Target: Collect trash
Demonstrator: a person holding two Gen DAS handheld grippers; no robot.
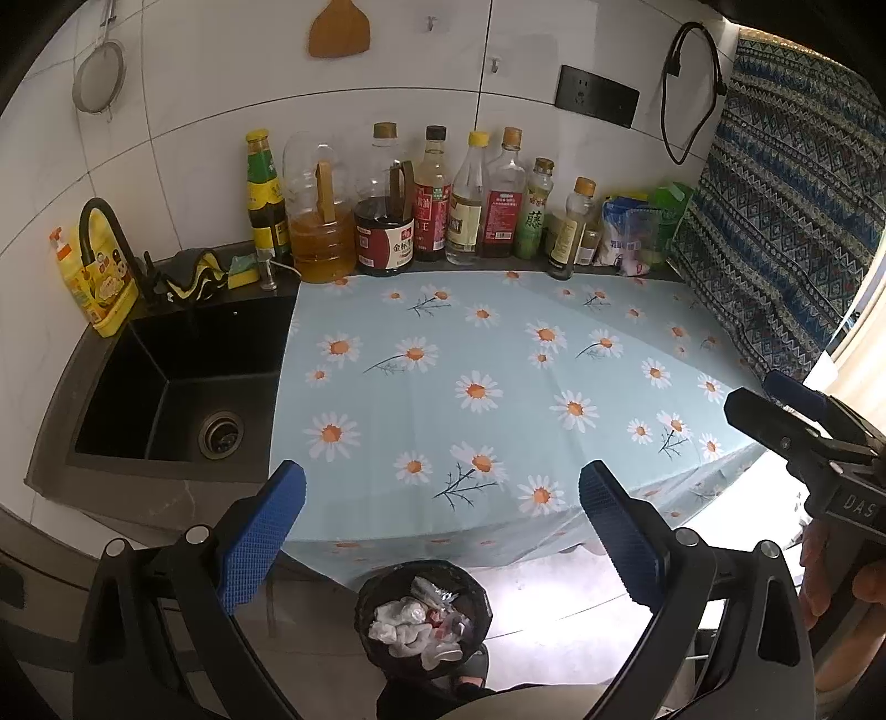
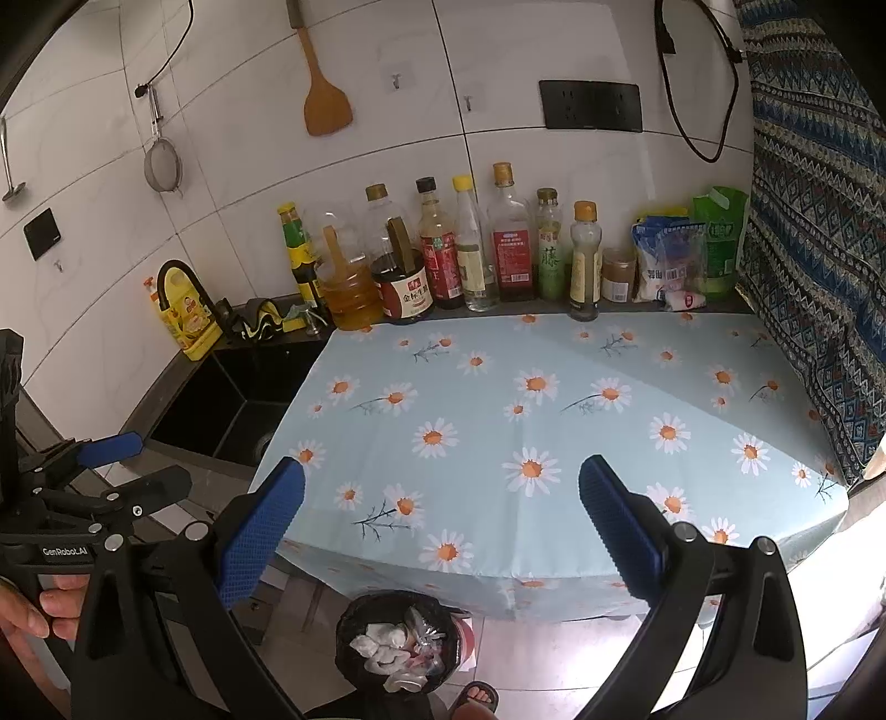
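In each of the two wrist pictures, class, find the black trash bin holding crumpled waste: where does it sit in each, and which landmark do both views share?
Left wrist view: the trash bin sits at bottom centre, on the floor below the front edge of the daisy tablecloth.
Right wrist view: the bin is at bottom centre, slightly left, beside a sandalled foot.
Shared landmark: the wooden spatula hanging on the tiled wall.

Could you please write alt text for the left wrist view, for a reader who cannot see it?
The open, empty left gripper hangs above a black-lined trash bin full of crumpled wrappers, standing on the floor in front of a daisy-print tablecloth. Sauce and oil bottles line the tiled wall behind, a black sink sits left, and the right gripper shows at the right edge.
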